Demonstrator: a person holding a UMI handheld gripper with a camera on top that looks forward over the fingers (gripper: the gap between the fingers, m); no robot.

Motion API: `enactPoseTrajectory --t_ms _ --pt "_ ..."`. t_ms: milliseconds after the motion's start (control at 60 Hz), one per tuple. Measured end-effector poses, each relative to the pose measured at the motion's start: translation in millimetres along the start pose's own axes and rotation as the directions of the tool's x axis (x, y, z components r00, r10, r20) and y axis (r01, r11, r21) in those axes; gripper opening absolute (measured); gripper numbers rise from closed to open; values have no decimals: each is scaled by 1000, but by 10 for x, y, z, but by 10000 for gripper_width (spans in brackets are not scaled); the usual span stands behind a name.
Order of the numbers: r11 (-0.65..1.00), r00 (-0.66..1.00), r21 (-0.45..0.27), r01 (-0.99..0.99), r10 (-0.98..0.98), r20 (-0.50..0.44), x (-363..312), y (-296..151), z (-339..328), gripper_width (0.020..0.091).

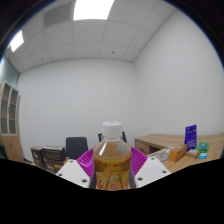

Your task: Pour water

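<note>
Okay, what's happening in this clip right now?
A hand-held gripper has a clear bottle of amber liquid clamped between its jaws, the purple pads pressing on both sides. The bottle is upright, raised well above the desks, and its white cap looks to be on, so no pouring yet. Beyond it are an office chair and a desk with small items.

Office room. Evidence: drop ceiling (100, 40) of square tiles with panel lights (92, 8), plain white walls (75, 100), black office chair (75, 147), wooden desk (160, 141) at right, cabinet (8, 110) at left.
</note>
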State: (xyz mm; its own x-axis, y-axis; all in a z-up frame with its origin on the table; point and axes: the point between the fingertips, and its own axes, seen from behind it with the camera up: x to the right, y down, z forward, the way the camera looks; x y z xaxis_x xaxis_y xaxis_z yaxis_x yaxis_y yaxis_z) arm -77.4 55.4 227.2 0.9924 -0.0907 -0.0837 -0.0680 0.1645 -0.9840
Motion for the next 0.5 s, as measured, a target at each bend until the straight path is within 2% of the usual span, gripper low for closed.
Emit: enactPoseTrajectory --t_ms 100,117,317,400,500 --pt "987 997 -143 77 -77 6 85 528 38 454" --pt "986 996 -144 84 -82 16 225 744 127 454" --pt "968 993 -239 74 -49 108 42 1137 41 470" --pt "975 990 -206 81 -55 129 85 1141 88 481" --pt "976 989 -206 73 -44 141 69 1162 100 490"
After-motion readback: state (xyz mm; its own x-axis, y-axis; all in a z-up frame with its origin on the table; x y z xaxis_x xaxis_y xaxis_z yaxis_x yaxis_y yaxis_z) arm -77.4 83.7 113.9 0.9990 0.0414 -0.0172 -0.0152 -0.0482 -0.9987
